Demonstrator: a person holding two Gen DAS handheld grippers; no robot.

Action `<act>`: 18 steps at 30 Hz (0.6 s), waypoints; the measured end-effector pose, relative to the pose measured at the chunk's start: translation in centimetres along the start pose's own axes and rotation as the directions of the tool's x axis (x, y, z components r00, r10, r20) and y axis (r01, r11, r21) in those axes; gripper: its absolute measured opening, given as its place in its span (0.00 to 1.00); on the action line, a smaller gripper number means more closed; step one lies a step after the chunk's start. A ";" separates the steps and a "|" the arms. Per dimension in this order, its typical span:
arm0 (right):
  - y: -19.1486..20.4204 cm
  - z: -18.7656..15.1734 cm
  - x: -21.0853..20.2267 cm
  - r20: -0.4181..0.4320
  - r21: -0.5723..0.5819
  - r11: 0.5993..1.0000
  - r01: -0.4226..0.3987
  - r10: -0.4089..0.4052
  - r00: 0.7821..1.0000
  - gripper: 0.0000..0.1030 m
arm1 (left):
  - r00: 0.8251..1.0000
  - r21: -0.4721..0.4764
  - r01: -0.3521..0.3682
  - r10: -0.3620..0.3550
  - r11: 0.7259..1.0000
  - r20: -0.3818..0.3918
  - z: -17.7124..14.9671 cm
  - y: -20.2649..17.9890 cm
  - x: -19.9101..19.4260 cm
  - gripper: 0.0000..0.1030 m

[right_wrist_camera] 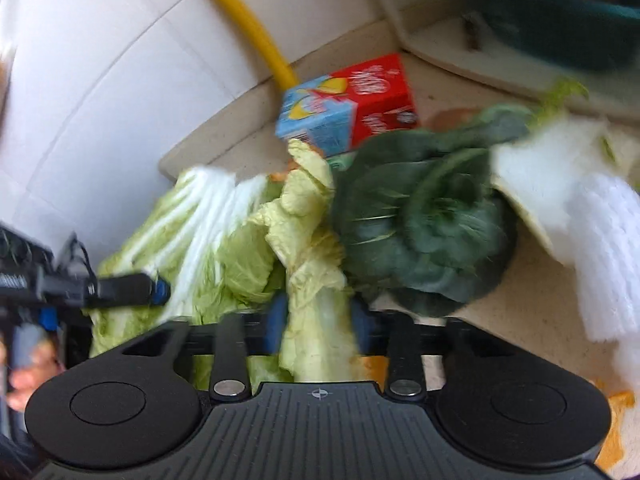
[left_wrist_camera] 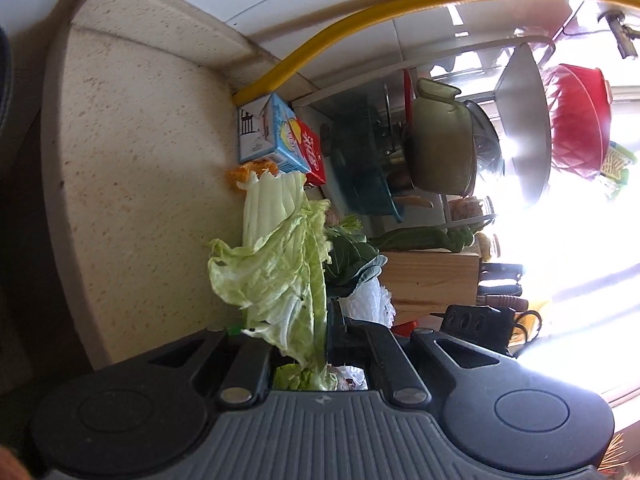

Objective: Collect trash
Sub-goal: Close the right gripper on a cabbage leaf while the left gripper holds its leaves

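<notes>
Left gripper (left_wrist_camera: 298, 336) clamps crinkled pale cabbage leaf (left_wrist_camera: 280, 264) | right gripper (right_wrist_camera: 318, 316) pinches ribbed cabbage stalk (right_wrist_camera: 316, 320) | glossy drink carton (right_wrist_camera: 346, 108) at speckled bench (left_wrist_camera: 140, 168) back corner

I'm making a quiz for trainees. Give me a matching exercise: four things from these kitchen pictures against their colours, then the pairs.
Things:
1. hose
2. drink carton
3. round leafy vegetable
4. cabbage leaf in the left gripper

Colours:
A. dark green
B. yellow
C. pale green
D. blue and red

Pairs: 1-B, 2-D, 3-A, 4-C
</notes>
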State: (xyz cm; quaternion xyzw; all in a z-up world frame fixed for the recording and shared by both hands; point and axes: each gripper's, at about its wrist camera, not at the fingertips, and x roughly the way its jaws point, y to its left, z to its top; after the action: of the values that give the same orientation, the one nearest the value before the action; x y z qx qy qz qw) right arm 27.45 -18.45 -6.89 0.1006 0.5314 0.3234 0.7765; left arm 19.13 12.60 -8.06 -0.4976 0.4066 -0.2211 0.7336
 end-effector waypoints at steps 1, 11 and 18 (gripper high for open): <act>-0.7 0.0 -0.2 -0.002 0.026 1.000 -0.015 0.015 1.000 0.17 | 1.000 -0.004 0.003 -0.003 1.000 0.000 -0.1 0.1 0.0 0.03; -4.3 -2.0 -3.2 0.203 0.303 0.909 -0.287 0.232 0.951 0.15 | 0.995 -0.019 0.095 -0.095 0.995 0.000 0.3 -0.7 -0.1 0.04; -4.7 -3.2 -4.6 0.312 0.344 0.844 -0.411 0.310 0.898 0.15 | 0.977 -0.028 0.215 -0.214 0.976 0.019 0.8 -2.1 -0.6 0.03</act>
State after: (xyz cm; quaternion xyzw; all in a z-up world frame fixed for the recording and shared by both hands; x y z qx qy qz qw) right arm 25.44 -25.50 -7.06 0.3954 0.4576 0.3338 0.7231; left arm 19.61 12.59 -5.83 -0.5511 0.3480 -0.2890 0.7012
